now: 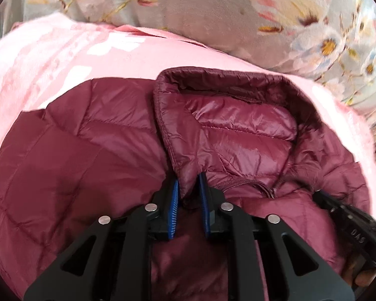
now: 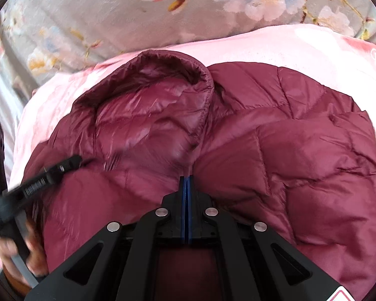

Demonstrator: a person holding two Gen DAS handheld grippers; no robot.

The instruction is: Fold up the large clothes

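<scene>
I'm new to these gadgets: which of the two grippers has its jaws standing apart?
The left gripper: its blue pads stand apart with the maroon jacket collar edge between them. The right gripper has its pads pressed flat together.

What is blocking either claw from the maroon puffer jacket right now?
Nothing visible. The left claw already straddles the collar edge of the jacket, blue pads either side of the fabric. The right claw is shut, its tips right at the jacket's front below the collar. Only the pink blanket lies underneath.

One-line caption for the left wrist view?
Left gripper straddles the collar edge of a maroon puffer jacket spread on a pink blanket; right gripper enters from the right.
</scene>
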